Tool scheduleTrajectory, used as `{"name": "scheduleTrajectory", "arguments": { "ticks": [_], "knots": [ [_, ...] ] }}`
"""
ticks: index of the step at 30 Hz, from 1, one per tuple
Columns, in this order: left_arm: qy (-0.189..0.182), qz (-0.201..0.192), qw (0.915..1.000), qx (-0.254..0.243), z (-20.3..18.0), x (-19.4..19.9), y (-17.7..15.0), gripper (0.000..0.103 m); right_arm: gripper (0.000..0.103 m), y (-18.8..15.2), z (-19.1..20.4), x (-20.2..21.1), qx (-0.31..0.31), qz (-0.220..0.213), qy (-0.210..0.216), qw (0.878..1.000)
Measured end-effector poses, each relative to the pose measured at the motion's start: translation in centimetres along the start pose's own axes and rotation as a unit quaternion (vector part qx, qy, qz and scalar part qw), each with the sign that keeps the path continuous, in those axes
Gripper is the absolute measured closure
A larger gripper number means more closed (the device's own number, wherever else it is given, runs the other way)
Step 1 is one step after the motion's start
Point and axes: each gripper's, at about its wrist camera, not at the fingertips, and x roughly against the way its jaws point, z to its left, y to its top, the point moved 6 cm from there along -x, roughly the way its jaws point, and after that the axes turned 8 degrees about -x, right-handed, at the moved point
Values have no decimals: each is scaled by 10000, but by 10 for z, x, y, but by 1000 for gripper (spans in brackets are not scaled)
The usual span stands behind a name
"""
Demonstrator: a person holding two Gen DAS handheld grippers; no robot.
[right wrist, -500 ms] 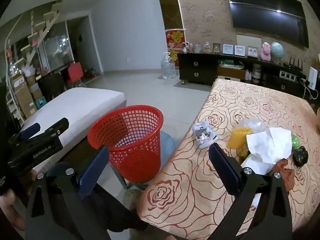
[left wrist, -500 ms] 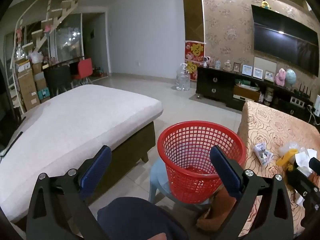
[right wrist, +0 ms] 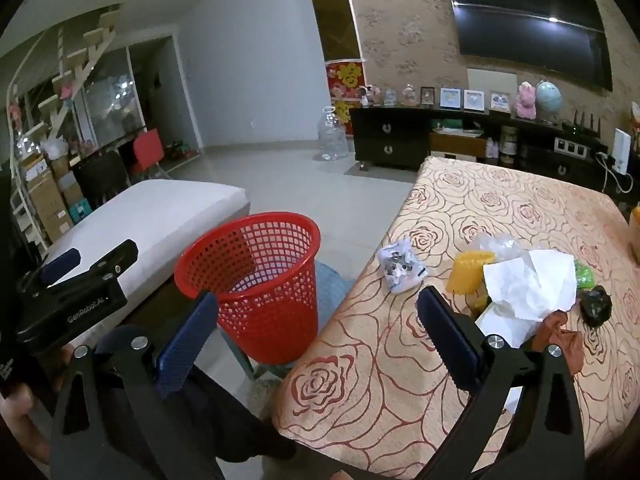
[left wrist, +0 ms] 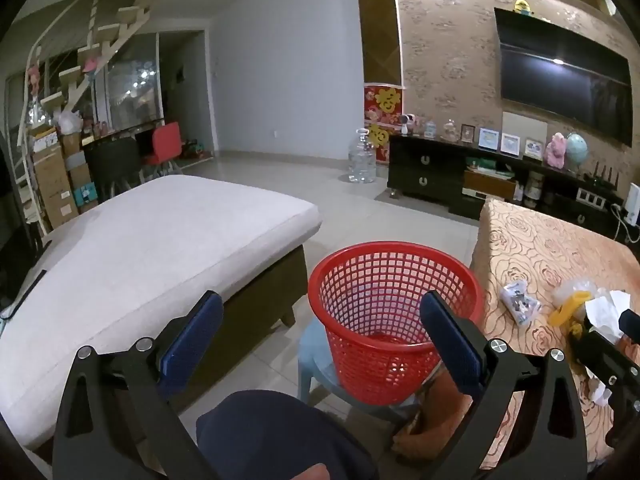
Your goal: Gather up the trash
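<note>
Basically nothing is collected yet. Red basket (left wrist: 394, 320) sits on a small blue stool (left wrist: 320, 364) and looks empty: only its red bottom shows through the mesh. In the left wrist view it sits just ahead of the left gripper (left wrist: 322, 336), mostly between the fingers and toward the right one; both fingers are spread wide with nothing between the pads. Right gripper (right wrist: 320, 334) is also wide open and empty, hovering over the near edge of the table (right wrist: 500, 208). All trash is on the table, ahead of and beyond the right finger: a crumpled printed wrapper (right wrist: 400, 266) nearest the basket side, then a yellow piece (right wrist: 468, 272), clear plastic (right wrist: 496, 244), white paper (right wrist: 528, 284), a green scrap (right wrist: 584, 274), a black lump (right wrist: 596, 306) and a brown wrapper (right wrist: 560, 336). My read: the start of the job, with every piece left to pick and drop.
</note>
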Motion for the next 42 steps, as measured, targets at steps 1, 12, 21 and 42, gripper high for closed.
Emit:
{"name": "scheduleTrajectory", "arguments": {
  "ticks": [1,12,21,42],
  "knots": [
    [7,2,10000,-2,0,0,0,8,6,0,1,-1,2,8,-2,10000],
    [-1,5,10000,-6,-1,-1,-2,8,6,-1,-2,10,-24,-44,13,10000],
    [4,14,10000,-21,-2,-1,-4,8,6,-2,-2,10,-24,-43,11,10000],
    [1,15,10000,-13,-3,-1,-4,8,6,-2,-1,10,-24,-43,-3,10000]
  ]
}}
